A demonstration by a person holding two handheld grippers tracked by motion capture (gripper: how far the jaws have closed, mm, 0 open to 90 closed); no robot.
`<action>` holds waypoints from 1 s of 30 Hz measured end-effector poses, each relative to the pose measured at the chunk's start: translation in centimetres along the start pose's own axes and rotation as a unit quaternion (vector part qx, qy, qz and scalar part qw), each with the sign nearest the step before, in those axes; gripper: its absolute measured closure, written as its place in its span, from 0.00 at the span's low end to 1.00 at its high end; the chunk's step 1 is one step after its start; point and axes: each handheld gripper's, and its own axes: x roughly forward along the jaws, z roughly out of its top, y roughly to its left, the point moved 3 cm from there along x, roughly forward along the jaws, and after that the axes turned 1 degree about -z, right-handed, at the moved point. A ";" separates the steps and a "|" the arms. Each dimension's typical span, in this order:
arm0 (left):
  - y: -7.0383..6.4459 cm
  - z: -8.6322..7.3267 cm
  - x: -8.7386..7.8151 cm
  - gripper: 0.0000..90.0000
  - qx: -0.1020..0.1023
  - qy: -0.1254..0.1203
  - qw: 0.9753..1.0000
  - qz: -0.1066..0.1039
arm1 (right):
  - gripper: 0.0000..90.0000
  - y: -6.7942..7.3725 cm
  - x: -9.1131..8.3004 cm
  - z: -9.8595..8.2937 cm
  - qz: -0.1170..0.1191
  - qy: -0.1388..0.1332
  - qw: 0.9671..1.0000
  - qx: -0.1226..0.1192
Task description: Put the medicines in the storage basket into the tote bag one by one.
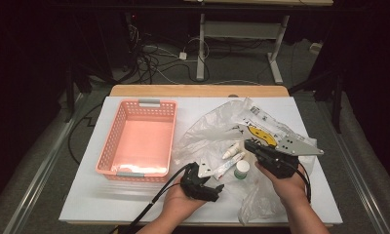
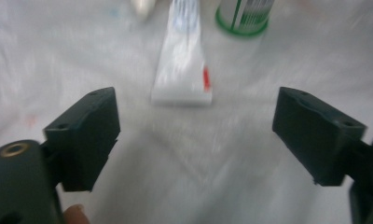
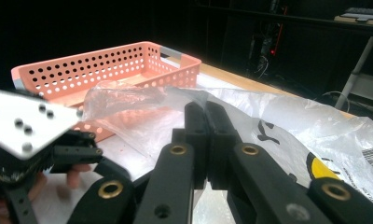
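Left gripper (image 2: 194, 135) low over the table near edge, jaws wide apart, nothing between them; white tube (image 2: 182, 65) lies flat just ahead, centred in the gap. Right gripper (image 3: 205, 135) jaws pressed together, apparently pinching the clear plastic bag (image 3: 278, 116) and lifting its edge off the items. Just past the tube: green-capped bottle (image 1: 242, 169) and small dropper bottle (image 1: 229, 152). Far left, pink basket (image 1: 107, 163), nothing in it. Looks like the reach step. Next: advance left, straddle tube, close, carry to basket.

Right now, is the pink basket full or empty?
Empty. In the high view the pink basket shows its bare floor; the tube and bottle lie outside, on the plastic bag.
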 end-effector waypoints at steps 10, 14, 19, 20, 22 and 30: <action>-0.2 -0.8 -0.3 0.77 -0.034 -0.006 0.999 0.001 | 1.00 0.1 0.1 -0.2 0.002 0.004 1.000 -0.001; -0.5 -0.8 -0.2 0.98 -0.015 -0.004 1.000 0.001 | 1.00 0.2 0.2 -0.2 0.000 0.006 1.000 0.002; -0.3 -0.9 -0.5 0.99 -0.024 -0.015 1.000 -0.012 | 1.00 0.2 0.1 -0.2 -0.001 0.005 1.000 0.003; -0.2 -1.0 -0.7 0.99 -0.029 -0.029 0.999 -0.016 | 1.00 0.2 0.0 -0.2 -0.002 0.005 1.000 0.003; 0.0 -1.1 -1.3 0.99 -0.035 -0.057 0.998 -0.023 | 1.00 0.1 0.0 -0.1 -0.003 0.000 1.000 0.005; 0.9 0.1 -3.7 0.99 -0.031 -0.132 0.991 -0.014 | 1.00 0.1 0.4 0.0 0.001 -0.001 1.000 0.007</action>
